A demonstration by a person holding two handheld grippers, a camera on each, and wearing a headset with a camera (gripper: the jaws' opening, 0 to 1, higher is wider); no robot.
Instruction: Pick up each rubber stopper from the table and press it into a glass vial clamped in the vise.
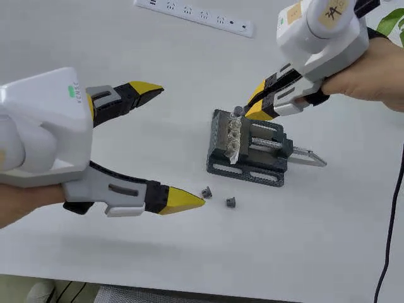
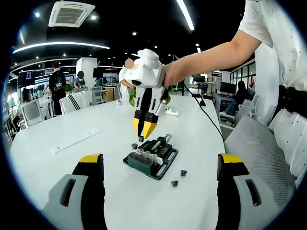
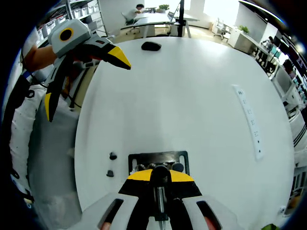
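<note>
Firmly, right tongs (image 1: 251, 111) pinch a stopper (image 1: 238, 110) (left tongs (image 1: 182, 146) gape).

White power strip (image 1: 196, 14) lying flat at the far side of the white table (image 1: 95, 265); black cable (image 1: 386, 252) trailing down the right edge; green leaves (image 1: 392, 24) at the top right corner; ceiling air vent (image 2: 70, 13) and strip lights (image 2: 184, 13) overhead; small dark object (image 3: 151, 46) at the table's far end.

R gripper (image 3: 160, 177) pinching stopper (image 3: 160, 170), over vise (image 3: 143, 159)
</note>
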